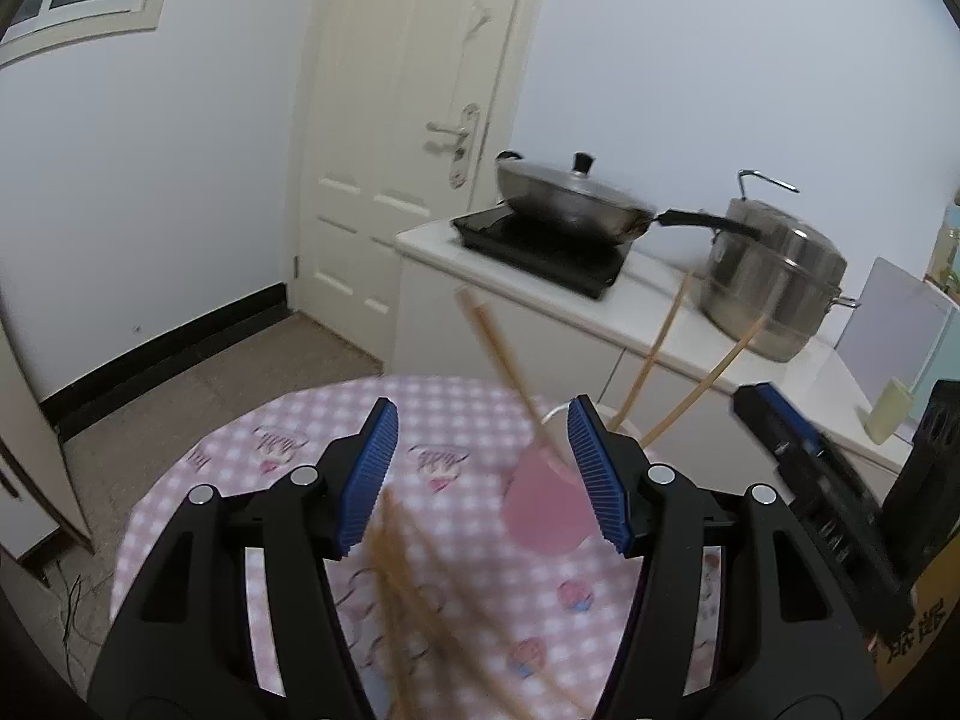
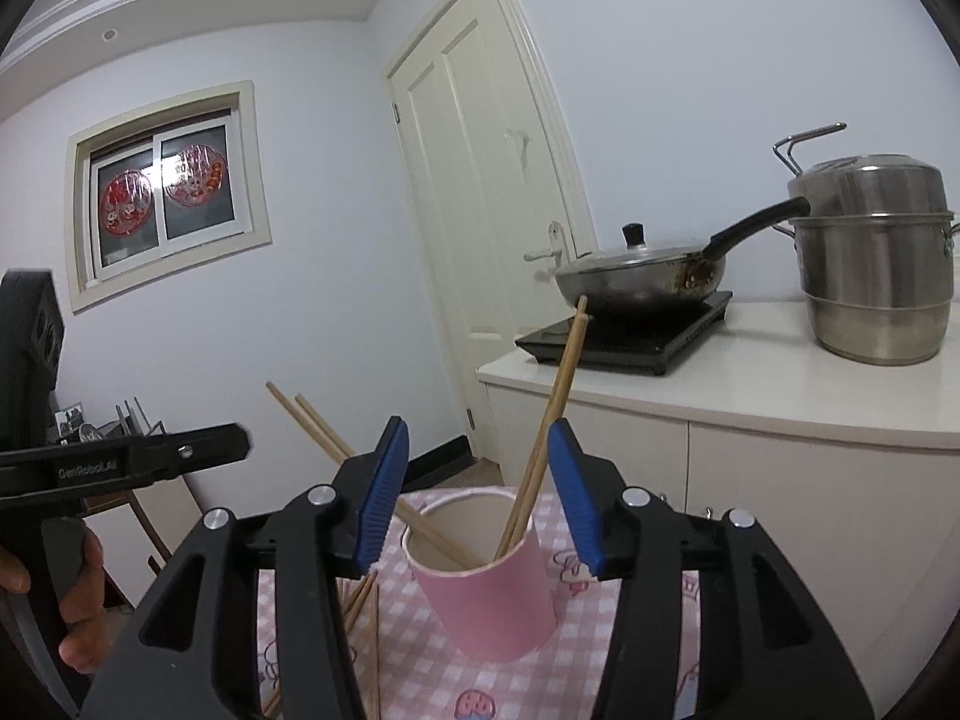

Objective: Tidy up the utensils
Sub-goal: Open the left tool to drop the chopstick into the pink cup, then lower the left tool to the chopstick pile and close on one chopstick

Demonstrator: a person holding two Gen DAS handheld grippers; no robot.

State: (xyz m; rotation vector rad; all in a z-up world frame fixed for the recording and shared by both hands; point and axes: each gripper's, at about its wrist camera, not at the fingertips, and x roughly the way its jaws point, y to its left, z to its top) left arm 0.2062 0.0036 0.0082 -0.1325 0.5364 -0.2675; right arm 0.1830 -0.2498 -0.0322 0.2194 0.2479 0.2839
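A pink paper cup (image 2: 489, 588) stands on the pink checked tablecloth (image 2: 420, 660) and holds several wooden chopsticks (image 2: 555, 414) that lean left and right. My right gripper (image 2: 477, 495) is open and empty, just above and behind the cup. Loose chopsticks (image 2: 360, 600) lie on the cloth left of the cup. In the left wrist view the cup (image 1: 543, 507) is blurred, close to the right finger. My left gripper (image 1: 483, 468) is open and empty above the table. Blurred loose chopsticks (image 1: 402, 594) lie below it.
A white counter (image 2: 750, 384) at the right carries an induction hob with a lidded wok (image 2: 642, 276) and a steel steamer pot (image 2: 876, 264). A white door (image 2: 480, 180) is behind. The left gripper's body (image 2: 120, 462) shows at the left of the right wrist view.
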